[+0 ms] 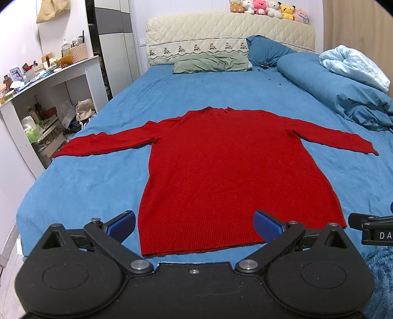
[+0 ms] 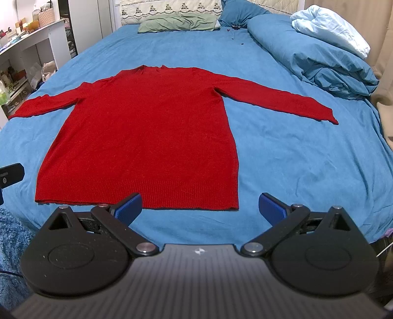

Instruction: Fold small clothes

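Both black two-finger grippers, left point(image 1: 194, 224) and right point(image 2: 200, 207), hovering spread apart, empty | flat red knit sweater point(image 1: 235, 176) lying on blue bedsheet point(image 1: 98, 181) | risk: pinching sheet along with hem.

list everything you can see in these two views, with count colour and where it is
red knitted long-sleeved sweater: one, red, flat on the bed, sleeves spread, hem nearest the grippers
blue bed sheet: one, blue, covering the mattress
green pillow: one, pale green, at the headboard
blue pillow: one, blue, beside the green one
bunched blue duvet: one, blue with a pale lining, along the bed's right side
plush toys: several, mixed colours, on top of the headboard
white shelf unit: one, white, cluttered, left of the bed
left gripper: one, black, blue pads, open
right gripper: one, same, open
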`<state>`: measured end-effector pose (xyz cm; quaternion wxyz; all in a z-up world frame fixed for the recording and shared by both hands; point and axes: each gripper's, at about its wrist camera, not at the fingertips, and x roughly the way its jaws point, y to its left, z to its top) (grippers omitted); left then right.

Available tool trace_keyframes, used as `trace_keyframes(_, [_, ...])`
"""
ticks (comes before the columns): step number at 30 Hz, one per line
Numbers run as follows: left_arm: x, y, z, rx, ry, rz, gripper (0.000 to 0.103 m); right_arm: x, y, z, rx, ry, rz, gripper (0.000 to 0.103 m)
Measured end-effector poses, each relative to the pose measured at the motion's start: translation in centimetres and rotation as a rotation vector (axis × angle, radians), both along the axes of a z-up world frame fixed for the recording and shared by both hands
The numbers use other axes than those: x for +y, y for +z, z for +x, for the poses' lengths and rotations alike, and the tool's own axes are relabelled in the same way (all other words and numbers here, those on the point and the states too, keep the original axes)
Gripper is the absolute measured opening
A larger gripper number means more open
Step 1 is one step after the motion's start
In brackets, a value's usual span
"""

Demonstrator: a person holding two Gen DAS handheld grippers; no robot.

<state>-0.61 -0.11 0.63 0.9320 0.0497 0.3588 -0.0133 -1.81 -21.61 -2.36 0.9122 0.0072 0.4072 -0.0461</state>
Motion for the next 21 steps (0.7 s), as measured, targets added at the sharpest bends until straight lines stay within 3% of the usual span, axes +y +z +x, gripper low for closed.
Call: trace_keyframes(21, [0.08,0.02,0.15,0.001,-0.003,-0.014,0.103,0.08,-0.09,-0.04,0.0,0.003,0.014,0.103])
